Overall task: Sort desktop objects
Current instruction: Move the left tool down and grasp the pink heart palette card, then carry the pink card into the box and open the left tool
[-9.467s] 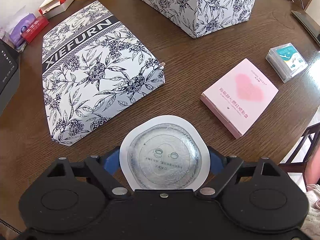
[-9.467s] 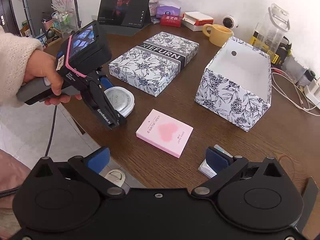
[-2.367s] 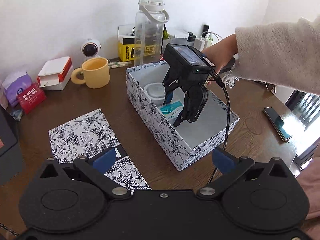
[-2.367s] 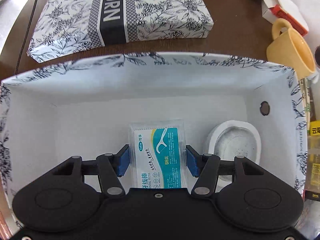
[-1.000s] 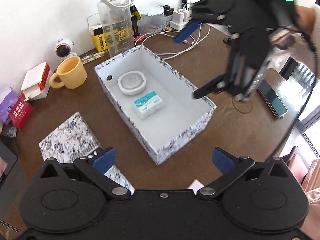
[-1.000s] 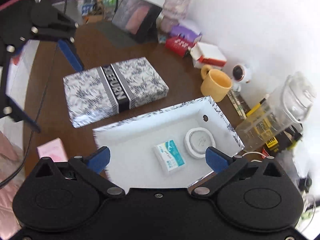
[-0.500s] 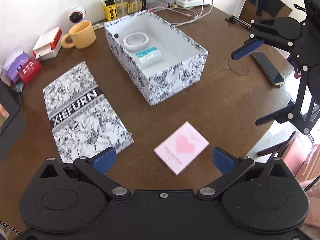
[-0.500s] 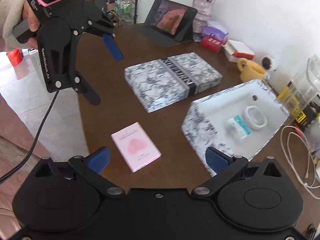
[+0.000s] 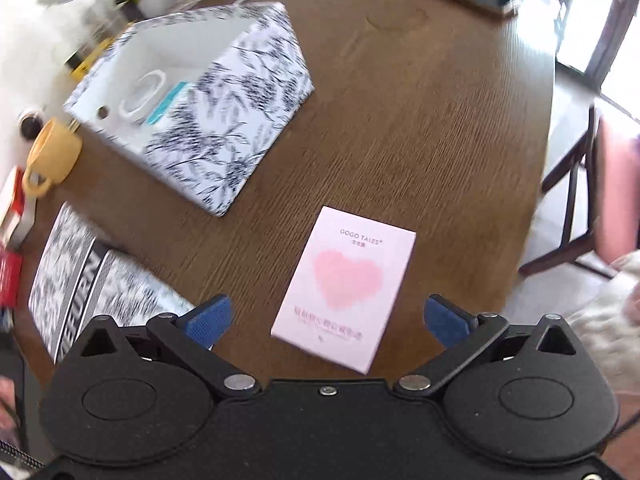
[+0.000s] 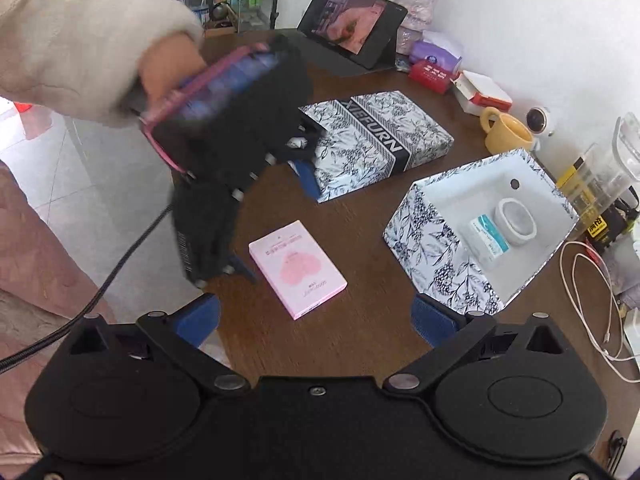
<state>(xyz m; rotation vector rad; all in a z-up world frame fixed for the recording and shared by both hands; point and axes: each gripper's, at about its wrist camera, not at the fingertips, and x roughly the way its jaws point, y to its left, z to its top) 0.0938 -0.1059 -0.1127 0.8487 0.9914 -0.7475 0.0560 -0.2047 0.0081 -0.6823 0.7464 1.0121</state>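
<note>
1. Off the left tool's (image 9: 326, 318) left side, the box lid (image 9: 100, 280) printed with leaves lies flat on the counter (image 9: 420, 120). It is blurred.
2. Ahead and left of that tool stands the open patterned box (image 9: 240, 92). Inside it a round white container (image 10: 516, 220) and a teal-labelled packet (image 10: 488, 236) sit side by side.
3. The left tool has its jaws spread wide and holds nothing. The pink box (image 9: 344, 288) with the heart lies flat on the counter just ahead, between the two blue pads (image 9: 208, 318), which are not touching it.
4. The pink box looks like thin card: light, fairly stiff, likely to dent if squeezed hard. Its long edges run along the tool's reach, so closing gently on those two edges near the middle seems the best hold.
5. The right tool (image 10: 316, 316) is also wide open and empty, well back from the pink box, with the patterned box ahead to its right.
</note>
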